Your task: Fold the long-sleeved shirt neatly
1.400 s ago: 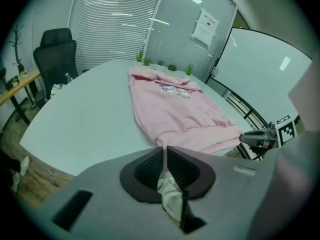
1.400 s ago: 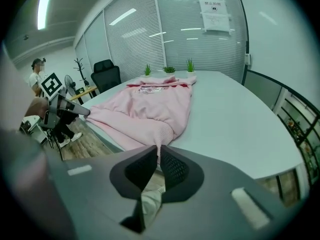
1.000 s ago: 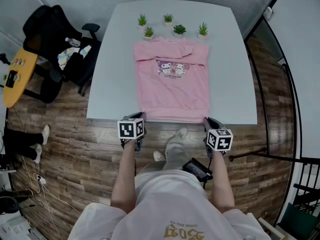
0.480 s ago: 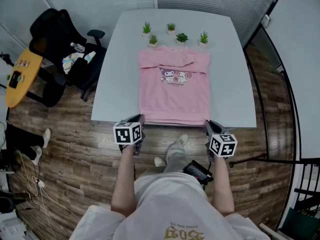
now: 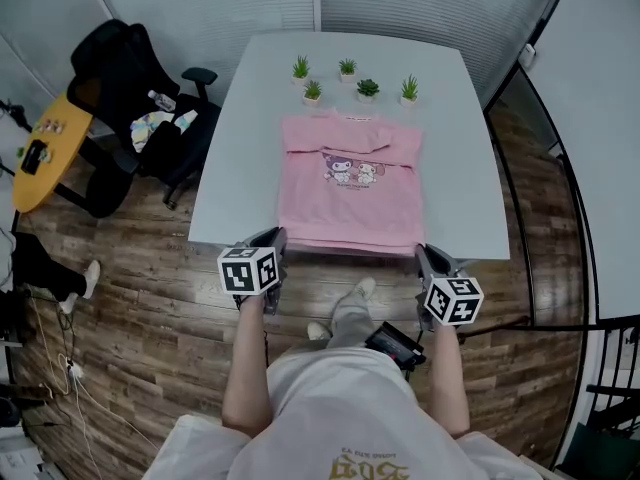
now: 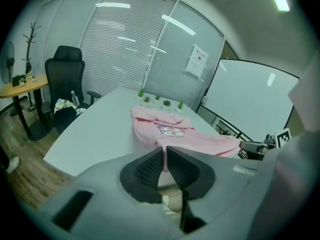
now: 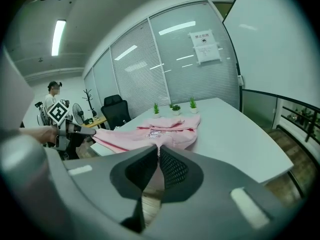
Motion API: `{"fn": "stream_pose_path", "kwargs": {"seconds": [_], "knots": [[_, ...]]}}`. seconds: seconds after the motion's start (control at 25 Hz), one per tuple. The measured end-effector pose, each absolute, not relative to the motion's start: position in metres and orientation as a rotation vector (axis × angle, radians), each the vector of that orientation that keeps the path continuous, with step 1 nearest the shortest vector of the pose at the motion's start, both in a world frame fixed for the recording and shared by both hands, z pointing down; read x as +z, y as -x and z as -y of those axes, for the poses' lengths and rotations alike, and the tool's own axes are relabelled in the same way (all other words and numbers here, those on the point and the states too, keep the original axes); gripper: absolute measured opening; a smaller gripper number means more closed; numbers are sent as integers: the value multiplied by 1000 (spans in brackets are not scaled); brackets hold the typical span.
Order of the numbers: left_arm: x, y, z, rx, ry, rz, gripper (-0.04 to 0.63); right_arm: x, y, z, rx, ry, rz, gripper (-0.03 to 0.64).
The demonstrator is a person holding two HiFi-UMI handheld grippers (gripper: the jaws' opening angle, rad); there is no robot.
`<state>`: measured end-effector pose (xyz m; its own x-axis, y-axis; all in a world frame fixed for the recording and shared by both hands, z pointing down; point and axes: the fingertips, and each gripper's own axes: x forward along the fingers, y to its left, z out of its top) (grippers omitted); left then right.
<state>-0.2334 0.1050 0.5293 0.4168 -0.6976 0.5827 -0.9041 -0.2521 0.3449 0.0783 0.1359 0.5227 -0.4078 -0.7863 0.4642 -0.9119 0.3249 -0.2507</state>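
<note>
Clamping the near hem of the pink long-sleeved shirt (image 5: 350,183), the left gripper (image 5: 274,240) and the right gripper (image 5: 424,255) each have their jaws closed on one corner of the fabric, at the near edge of the white table (image 5: 240,168). Beyond them the rest of the shirt lies on the tabletop, print up, with a sleeve folded across below the collar. Past the collar stand five small pots (image 5: 313,96), each holding a green plant (image 5: 368,85). Off the table's left side, a black office chair (image 5: 110,68) carries a bottle (image 5: 160,99).
</note>
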Motion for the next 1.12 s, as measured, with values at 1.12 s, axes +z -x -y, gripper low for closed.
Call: {"fn": "stream_pose_path", "kwargs": {"seconds": [1.12], "knots": [[473,238,-88,568,-2206,1477,32,477,-74,-118,484,-1723,2241,26]]}}
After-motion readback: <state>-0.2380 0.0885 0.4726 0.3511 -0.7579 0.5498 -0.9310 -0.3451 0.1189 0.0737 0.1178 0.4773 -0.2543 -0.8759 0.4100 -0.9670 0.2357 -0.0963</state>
